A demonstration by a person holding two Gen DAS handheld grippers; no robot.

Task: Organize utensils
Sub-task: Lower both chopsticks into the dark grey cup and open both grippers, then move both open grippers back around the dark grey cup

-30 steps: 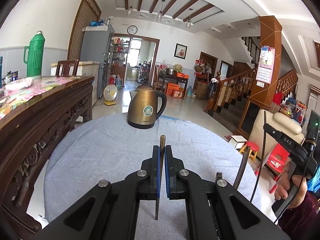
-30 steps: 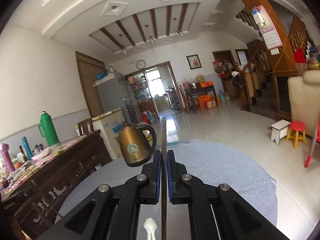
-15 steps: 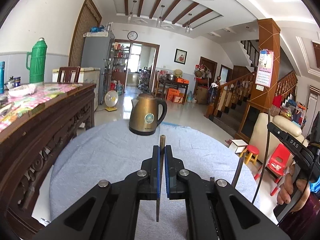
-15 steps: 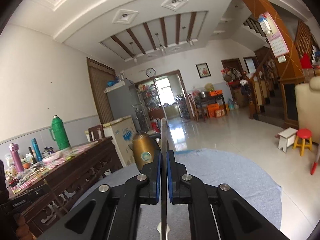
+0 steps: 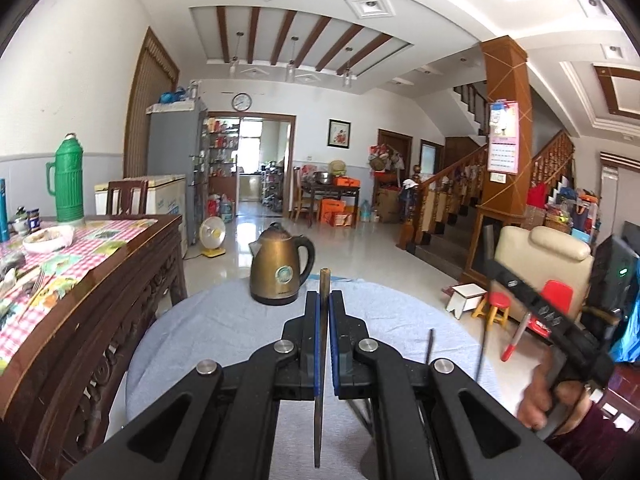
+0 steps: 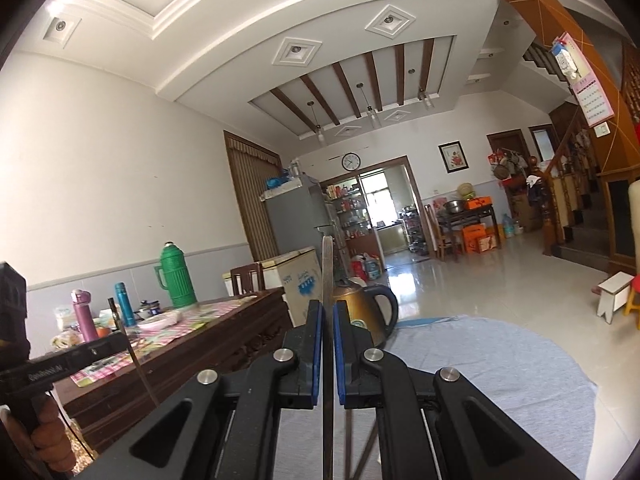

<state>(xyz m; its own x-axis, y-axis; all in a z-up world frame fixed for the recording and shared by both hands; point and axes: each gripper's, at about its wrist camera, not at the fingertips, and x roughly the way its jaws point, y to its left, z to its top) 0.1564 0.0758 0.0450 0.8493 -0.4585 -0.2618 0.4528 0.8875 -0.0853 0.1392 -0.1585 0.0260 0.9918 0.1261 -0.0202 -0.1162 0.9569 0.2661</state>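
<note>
My left gripper (image 5: pixel 324 300) is shut on a thin brown utensil handle (image 5: pixel 323 284) that stands upright between the blue pads, raised above the round table's grey cloth (image 5: pixel 216 332). My right gripper (image 6: pixel 328 308) is shut on a thin grey metal utensil (image 6: pixel 327 264), also held upright. The right gripper also shows at the right edge of the left wrist view (image 5: pixel 532 304), held by a hand. The lower ends of both utensils are hidden by the gripper bodies.
A bronze electric kettle (image 5: pixel 280 268) stands at the far side of the round table. A carved wooden sideboard (image 5: pixel 100 300) with a checked cloth, a green thermos (image 5: pixel 69 180) and dishes stands at the left. A beige armchair (image 5: pixel 540 264) and stools are at the right.
Both grippers have tilted upward and risen, so more ceiling shows and the table sits lower in view. Both stay shut on their utensils.
</note>
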